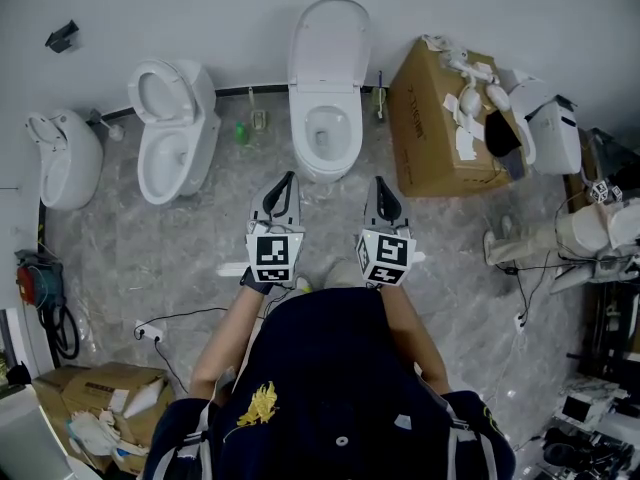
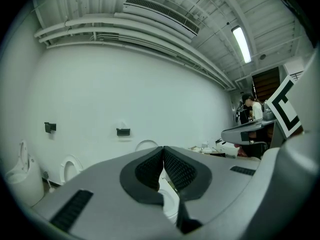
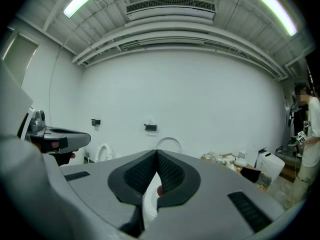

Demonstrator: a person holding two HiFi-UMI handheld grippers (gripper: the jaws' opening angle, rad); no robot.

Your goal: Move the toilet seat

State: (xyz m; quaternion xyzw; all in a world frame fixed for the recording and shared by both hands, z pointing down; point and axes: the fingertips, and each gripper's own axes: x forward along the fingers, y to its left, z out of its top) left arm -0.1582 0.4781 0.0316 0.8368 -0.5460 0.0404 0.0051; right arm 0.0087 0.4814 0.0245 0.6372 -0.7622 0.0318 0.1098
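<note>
A white toilet point(image 1: 325, 143) stands against the far wall straight ahead, its seat and lid point(image 1: 329, 43) raised upright against the wall. My left gripper point(image 1: 289, 179) is shut and empty, a little short of the bowl's front on the left. My right gripper point(image 1: 380, 183) is shut and empty too, just right of the bowl's front. In the left gripper view the raised lid point(image 2: 146, 144) shows above the closed left gripper point(image 2: 163, 149). The right gripper view has the lid point(image 3: 168, 144) over the closed right gripper point(image 3: 156, 152), with a strip of bowl point(image 3: 149, 196) between the pads.
A second toilet point(image 1: 176, 133) with its seat up stands to the left, and a urinal point(image 1: 62, 158) further left. A large cardboard box point(image 1: 438, 133) with white parts sits right of the toilet. Cables and boxes point(image 1: 110, 398) lie on the marble floor.
</note>
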